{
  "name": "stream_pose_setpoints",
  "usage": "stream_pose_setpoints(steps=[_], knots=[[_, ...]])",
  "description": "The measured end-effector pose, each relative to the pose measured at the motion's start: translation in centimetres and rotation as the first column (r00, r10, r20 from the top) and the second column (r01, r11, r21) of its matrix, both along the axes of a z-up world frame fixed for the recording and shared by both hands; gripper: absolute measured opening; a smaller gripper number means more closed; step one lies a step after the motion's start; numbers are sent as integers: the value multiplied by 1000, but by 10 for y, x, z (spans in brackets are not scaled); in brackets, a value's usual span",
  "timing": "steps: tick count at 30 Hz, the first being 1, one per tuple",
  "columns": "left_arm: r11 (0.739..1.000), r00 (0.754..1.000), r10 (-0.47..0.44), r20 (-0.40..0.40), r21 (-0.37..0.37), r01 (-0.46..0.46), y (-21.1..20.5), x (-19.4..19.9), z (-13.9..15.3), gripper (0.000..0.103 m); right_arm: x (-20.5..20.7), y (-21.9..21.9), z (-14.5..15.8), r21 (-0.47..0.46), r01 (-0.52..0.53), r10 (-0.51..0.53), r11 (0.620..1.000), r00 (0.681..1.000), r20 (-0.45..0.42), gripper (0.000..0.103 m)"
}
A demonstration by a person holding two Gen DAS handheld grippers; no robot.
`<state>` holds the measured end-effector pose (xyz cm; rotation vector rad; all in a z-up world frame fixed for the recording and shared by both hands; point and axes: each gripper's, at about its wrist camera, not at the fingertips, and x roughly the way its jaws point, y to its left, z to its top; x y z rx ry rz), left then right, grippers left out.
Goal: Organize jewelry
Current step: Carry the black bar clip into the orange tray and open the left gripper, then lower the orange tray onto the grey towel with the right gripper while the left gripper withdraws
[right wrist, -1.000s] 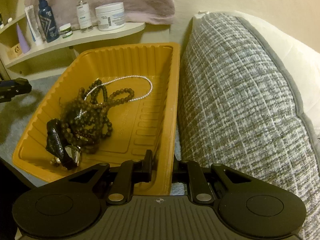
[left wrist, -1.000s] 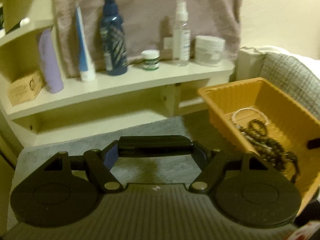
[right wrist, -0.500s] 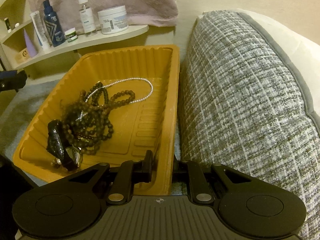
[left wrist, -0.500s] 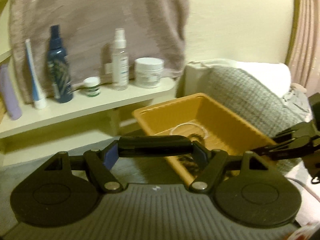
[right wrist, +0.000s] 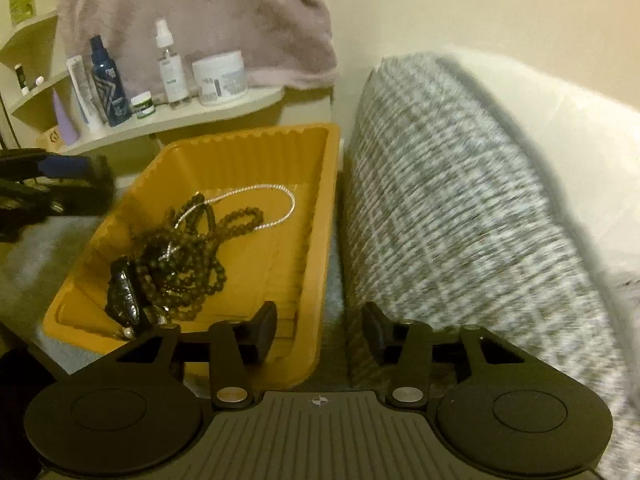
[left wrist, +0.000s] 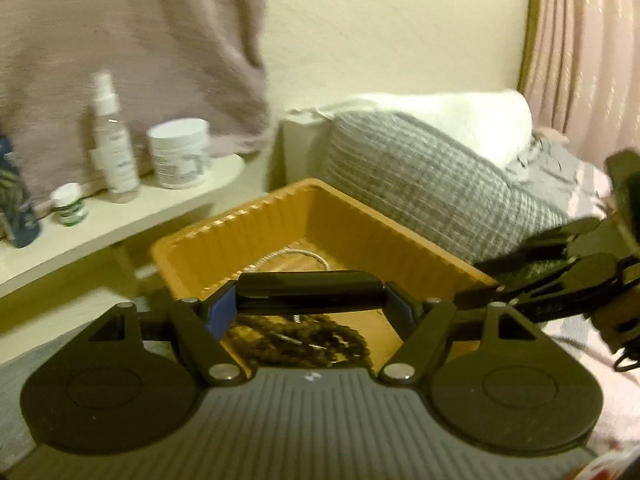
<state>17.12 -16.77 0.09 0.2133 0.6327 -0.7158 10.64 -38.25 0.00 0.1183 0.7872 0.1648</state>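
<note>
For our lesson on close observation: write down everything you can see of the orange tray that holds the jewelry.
The orange tray is a shallow rectangular tub of what looks like thin moulded plastic, with ribbed, sloping walls and a flat rolled rim. It lies level on a grey surface, beside the grey woven cushion and below the shelf. Inside lie tangled dark beads, a thin pale chain and a black piece. The right claw straddles its near rim, opening, pads clear of it.

Right gripper (right wrist: 320, 330) off tray rim (right wrist: 326, 240)
</note>
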Motion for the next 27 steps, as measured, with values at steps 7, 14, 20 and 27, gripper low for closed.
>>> stream_pose_setpoints(steps=[7,14,20,27], knots=[[998,999,-31,-23,62,33,-23,4,-20,80,-21,-10,11,40,72,-74,997,997,35,59],[998,998,57,20,31,-57,-1,-4,-8,85,-33,-10,18,87,125,-129,988,991,35,59],[970,970,244,-8,6,-244,46,-25,-5,88,-41,4,29,140,152,-156,978,988,17,59],[904,899,426,-101,2,-428,92,-51,-7,97,-39,32,38,155,112,-112,982,994,-11,66]])
